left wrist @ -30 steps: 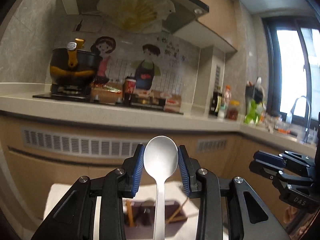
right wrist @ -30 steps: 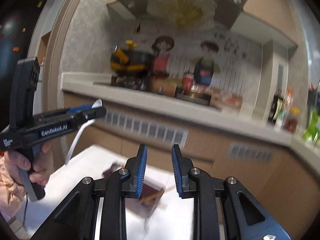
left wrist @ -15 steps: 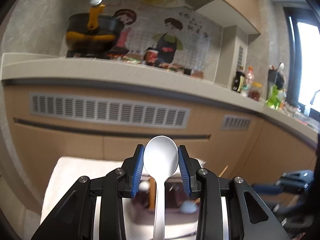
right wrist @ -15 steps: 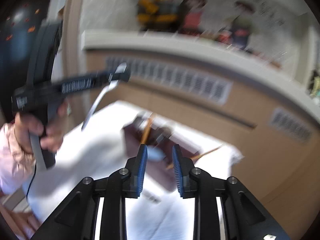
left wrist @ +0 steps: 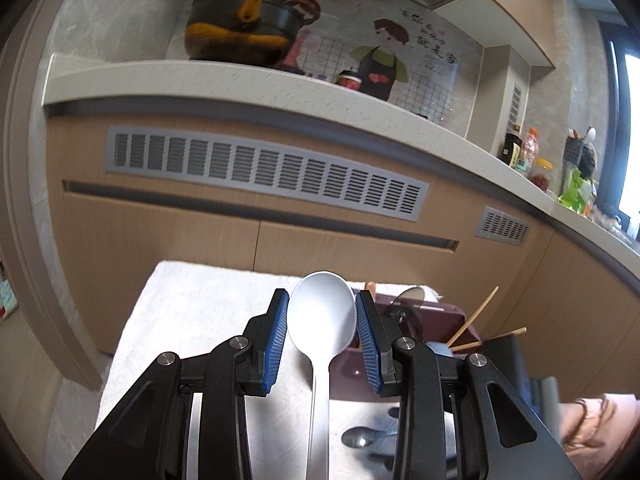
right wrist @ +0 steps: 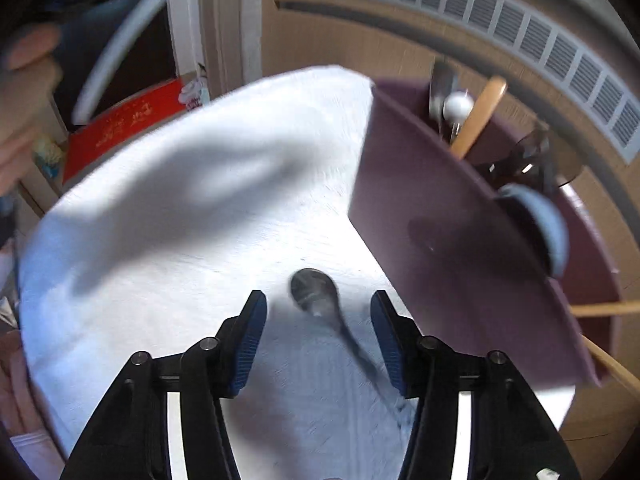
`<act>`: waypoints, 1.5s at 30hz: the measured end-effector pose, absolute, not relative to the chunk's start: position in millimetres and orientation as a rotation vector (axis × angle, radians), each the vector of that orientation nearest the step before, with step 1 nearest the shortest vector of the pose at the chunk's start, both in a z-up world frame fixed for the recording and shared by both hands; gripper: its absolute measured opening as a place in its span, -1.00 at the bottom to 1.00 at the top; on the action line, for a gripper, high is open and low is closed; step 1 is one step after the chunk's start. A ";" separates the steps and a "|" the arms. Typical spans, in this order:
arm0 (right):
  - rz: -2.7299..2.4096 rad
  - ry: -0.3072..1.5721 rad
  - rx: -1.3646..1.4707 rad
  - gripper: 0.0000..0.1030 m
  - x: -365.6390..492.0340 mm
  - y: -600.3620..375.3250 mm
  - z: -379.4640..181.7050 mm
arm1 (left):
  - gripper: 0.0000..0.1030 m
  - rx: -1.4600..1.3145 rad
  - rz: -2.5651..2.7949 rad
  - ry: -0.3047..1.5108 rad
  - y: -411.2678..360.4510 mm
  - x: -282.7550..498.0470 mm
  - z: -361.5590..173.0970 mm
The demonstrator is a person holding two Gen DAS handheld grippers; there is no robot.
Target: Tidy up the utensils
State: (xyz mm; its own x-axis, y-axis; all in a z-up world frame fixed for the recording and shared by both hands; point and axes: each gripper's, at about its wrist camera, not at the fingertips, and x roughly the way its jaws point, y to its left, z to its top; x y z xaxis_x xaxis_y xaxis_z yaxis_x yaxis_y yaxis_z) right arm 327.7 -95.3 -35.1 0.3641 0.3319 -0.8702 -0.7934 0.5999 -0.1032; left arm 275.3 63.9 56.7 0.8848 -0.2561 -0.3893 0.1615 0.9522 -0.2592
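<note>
Our left gripper (left wrist: 322, 334) is clamped on the white spoon (left wrist: 322, 312), bowl squeezed between the blue pads, handle running back toward the wrist. A second ago this gripper faced the counter and backsplash almost level. It has since tipped down, so the white cloth (left wrist: 200, 304) and the purple utensil holder (left wrist: 430, 320) now fill the space just ahead and to its right. We read that as the white spoon being carried toward the holder for drop-off, not yet released.

Our right gripper (right wrist: 318, 334) has changed more. A second ago its fingers sat close together, pointing across the room. Now the jaws stand wide apart with nothing between the pads, aimed down at the cloth, and a dark metal spoon (right wrist: 316, 294) lies flat on the cloth just ahead of the gap, its handle trailing back toward the right finger. The frame is motion-blurred, so we cannot tell whether the pads touch it. We judge this to be the approach for the next pick.

Further out, ahead and to the right of that gripper, the holder (right wrist: 460, 232) stands on the cloth and already holds several pieces: a wooden-handled utensil (right wrist: 478, 118) leaning upright, a metal utensil (right wrist: 442, 88) beside a small white knob-like end (right wrist: 457, 107), a pale blue spoon (right wrist: 548, 232) at the near wall, and thin wooden chopsticks (right wrist: 604, 309) poking out sideways. Which compartment each sits in is unclear.
</note>
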 end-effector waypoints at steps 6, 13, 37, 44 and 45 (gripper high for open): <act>0.815 1.027 -0.513 -0.17 347.0 -98.7 -51.9 | -0.32 -0.237 -0.218 0.476 66.4 280.3 43.4; 0.758 0.956 -0.552 -0.87 322.6 -93.6 -43.9 | -0.32 -0.250 -0.215 0.499 64.1 281.9 37.0; 0.817 0.925 -0.477 -0.45 323.2 -87.8 -56.6 | -0.32 -0.290 -0.212 0.496 73.0 250.2 42.5; 0.755 0.931 -0.301 -0.51 315.2 -122.5 -31.9 | -0.32 -0.328 -0.207 0.516 76.7 255.3 34.5; 0.748 0.914 -0.270 -0.51 308.4 -130.8 -23.4 | -0.32 -0.328 -0.209 0.514 74.0 255.6 35.3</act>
